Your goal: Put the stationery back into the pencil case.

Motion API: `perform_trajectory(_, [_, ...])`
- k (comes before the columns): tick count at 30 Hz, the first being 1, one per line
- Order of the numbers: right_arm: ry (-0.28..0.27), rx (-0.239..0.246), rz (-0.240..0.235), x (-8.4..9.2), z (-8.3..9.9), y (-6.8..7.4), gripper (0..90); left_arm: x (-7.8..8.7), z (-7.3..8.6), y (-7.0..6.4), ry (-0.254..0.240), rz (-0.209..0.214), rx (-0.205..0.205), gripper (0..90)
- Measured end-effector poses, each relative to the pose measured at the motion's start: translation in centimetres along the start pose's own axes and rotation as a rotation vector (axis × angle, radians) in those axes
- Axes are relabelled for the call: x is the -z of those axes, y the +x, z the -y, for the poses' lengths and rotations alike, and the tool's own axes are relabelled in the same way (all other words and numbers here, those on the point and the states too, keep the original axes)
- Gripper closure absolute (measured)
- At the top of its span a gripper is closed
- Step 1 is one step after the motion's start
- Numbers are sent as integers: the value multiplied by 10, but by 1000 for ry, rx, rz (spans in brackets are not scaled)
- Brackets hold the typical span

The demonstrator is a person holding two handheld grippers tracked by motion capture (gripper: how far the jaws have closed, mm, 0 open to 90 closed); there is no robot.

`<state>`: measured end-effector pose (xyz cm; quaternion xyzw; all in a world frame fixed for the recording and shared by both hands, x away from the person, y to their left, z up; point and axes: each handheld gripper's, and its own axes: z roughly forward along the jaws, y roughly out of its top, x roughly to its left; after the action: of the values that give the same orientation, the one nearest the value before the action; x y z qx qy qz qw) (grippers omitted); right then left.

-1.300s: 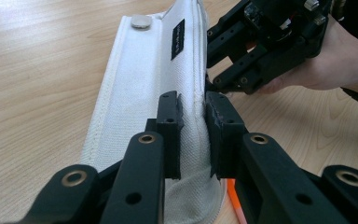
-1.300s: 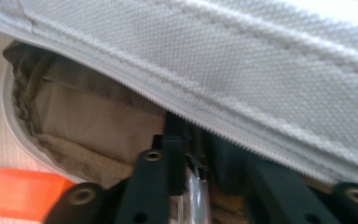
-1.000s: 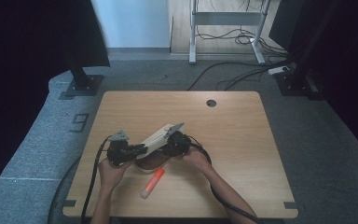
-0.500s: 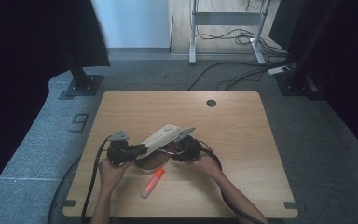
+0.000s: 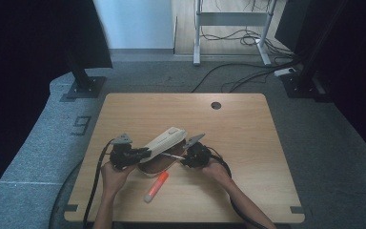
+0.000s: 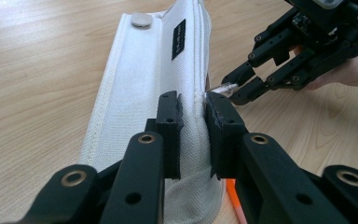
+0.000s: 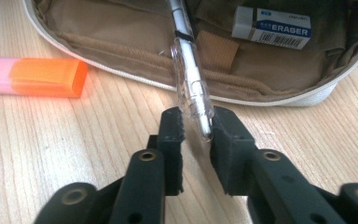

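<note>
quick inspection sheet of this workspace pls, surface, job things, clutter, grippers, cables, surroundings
surface: wooden table, round hole near the far edge.
job's things: white pencil case held open, tan lining; clear pen half inside; eraser inside; orange highlighter on the table beside it.
clutter: nothing seen.
grippers: left gripper shut on the case's flap; right gripper has just been closing, its fingers around the pen's end.
cables: black cable trails from the left gripper; more on the floor.
surroundings: grey carpet, metal frame behind.
</note>
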<state>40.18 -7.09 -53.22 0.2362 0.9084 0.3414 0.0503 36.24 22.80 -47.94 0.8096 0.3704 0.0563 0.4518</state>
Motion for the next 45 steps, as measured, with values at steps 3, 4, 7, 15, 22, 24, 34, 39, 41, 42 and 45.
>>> perform_trajectory(3, [1, 14, 18, 1, -1, -1, 737, 0, 0, 0, 0, 0, 0, 766])
perform_trajectory(4, [-4, 16, 18, 2, -1, -1, 780, 0, 0, 0, 0, 0, 0, 765])
perform_trajectory(7, [-16, 14, 25, 3, -3, -3, 787, 0, 0, 0, 0, 0, 0, 766])
perform_trajectory(15, [-29, 7, 59, 3, -12, -13, 788, 0, 0, 0, 0, 1, 0, 766])
perform_trajectory(22, [-48, -4, 78, -2, -21, -21, 787, 0, 0, -1, 0, 2, -1, 765])
perform_trajectory(24, [-56, -8, 80, -5, -24, -23, 787, 0, 0, -1, 0, 1, -2, 765])
perform_trajectory(34, [-49, -11, 107, -15, -31, -27, 735, 0, 0, 0, 0, 1, -2, 765])
perform_trajectory(39, [-69, -12, 98, -4, -27, -25, 605, 0, 0, 0, -1, 0, -2, 766])
perform_trajectory(41, [-68, -7, 81, 1, -25, -23, 515, 0, 0, 0, -2, -1, -3, 766])
perform_trajectory(42, [-62, -8, 80, 2, -24, -22, 475, 0, 0, 0, -2, -1, -3, 766])
perform_trajectory(45, [-48, -2, 59, 3, -21, -19, 389, 0, 0, 1, -3, -3, -2, 767])
